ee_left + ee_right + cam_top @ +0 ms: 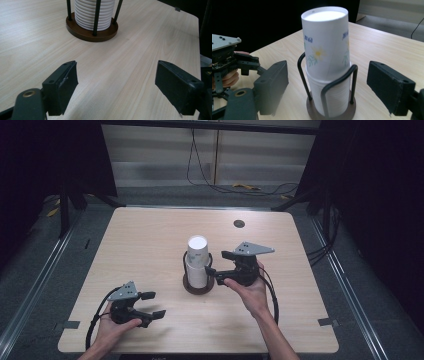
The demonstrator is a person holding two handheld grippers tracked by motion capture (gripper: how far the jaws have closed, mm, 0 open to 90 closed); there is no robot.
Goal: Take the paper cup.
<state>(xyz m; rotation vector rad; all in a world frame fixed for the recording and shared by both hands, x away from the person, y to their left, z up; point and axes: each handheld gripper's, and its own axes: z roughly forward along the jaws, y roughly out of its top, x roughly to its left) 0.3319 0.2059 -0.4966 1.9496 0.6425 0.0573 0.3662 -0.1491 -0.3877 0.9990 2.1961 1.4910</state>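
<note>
The top paper cup (325, 45) carries small blue printed marks near its rim, too blurred to read, and beneath them a yellow daisy with green leaves; further marks of the same kind sit round its right side. It is white, upside down with its flat bottom uppermost, and sits slightly tilted on a stack of white cups (93, 15) whose rolled rims show as tight ridges in the left gripper view. The stack stands inside a cup holder (198, 287) with a round dark brown wooden base and thin black wire uprights that bend over in loops partway up the stack. The holder is near the middle of the table (150, 235), a little toward the near edge.

The right gripper (216, 269) is just right of the holder, its jaws wide apart and pointing left at the stack; in the right gripper view the cup stands between the two pads with a gap on each side, touching neither. The left gripper (154, 305) lies at the near left of the table, well apart from the holder, jaws spread with only bare wood between them.

A small dark round grommet (239, 223) sits in the far right part of the tabletop, and cables (210, 182) trail across the floor beyond the far edge
</note>
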